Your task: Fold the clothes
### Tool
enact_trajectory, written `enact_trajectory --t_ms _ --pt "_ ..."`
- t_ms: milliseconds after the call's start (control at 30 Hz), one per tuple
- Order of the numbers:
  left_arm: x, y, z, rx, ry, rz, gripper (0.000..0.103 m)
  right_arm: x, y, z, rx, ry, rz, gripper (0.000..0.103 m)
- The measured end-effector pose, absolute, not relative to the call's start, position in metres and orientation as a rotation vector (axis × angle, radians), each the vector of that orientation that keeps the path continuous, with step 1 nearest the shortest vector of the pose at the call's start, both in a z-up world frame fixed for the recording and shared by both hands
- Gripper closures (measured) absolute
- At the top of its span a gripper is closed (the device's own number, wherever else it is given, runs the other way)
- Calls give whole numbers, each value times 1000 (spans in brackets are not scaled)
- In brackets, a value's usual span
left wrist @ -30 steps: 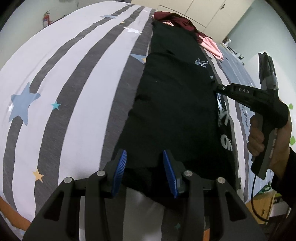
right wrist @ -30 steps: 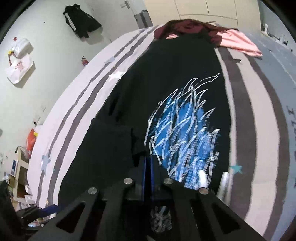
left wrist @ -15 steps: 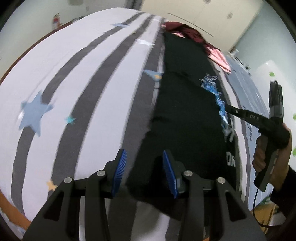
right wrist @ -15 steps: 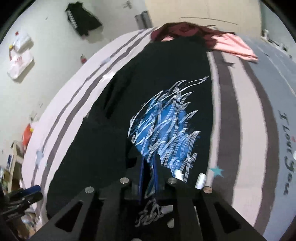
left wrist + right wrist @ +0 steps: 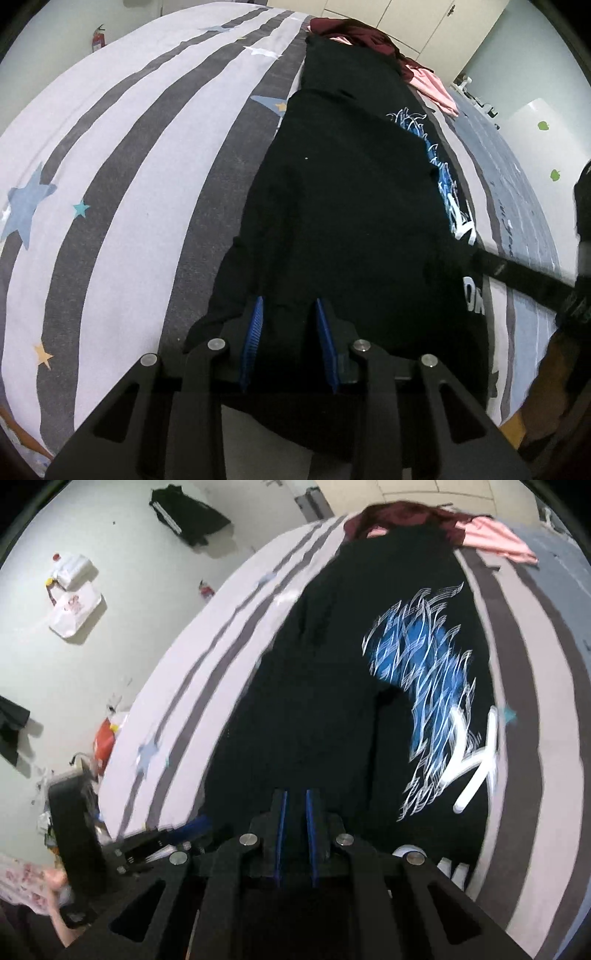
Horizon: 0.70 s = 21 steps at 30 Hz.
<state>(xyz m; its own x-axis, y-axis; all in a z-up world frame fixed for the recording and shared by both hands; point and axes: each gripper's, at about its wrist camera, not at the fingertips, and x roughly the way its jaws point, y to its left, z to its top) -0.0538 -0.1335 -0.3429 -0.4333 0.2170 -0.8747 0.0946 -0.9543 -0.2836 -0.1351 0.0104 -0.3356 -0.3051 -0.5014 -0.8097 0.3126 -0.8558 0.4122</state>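
A black T-shirt [image 5: 351, 221] with a blue and white print [image 5: 436, 686] lies lengthwise on the striped bed sheet [image 5: 129, 166]. A black flap of it is folded over the left part of the print. My left gripper [image 5: 290, 314] is at the shirt's near hem, its jaws closing with bunched black cloth between the blue pads. My right gripper [image 5: 295, 805] stands at a narrow gap with dark cloth in it. In the left wrist view the right gripper [image 5: 476, 256] meets the shirt's right edge beside the white letters.
Maroon clothing [image 5: 354, 29] and a pink garment [image 5: 432, 85] lie heaped at the bed's far end. Past the bed's left edge I see a black jacket [image 5: 188, 513], a white bag [image 5: 74, 609] and a red object [image 5: 103, 738]. Pale cupboards stand behind the bed.
The print has slid right in the right wrist view and a black flap now covers its left part. The left gripper's pads have come closer together and lower over the hem.
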Motion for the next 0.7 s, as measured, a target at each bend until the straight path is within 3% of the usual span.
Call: enact_trajectory --t_ms 233,367,700 --pt "-49 -139 -346 -1628 -408 2504 76 -122 30 -366 1564 -262 -2221 99" --pt "-63 -150 -317 -1538 -490 2542 76 -124 33 -346 1524 -268 -2261 92" --pt "-184 -137 -302 -1330 -508 2528 76 -189 20 -323 1339 -308 -2372 92"
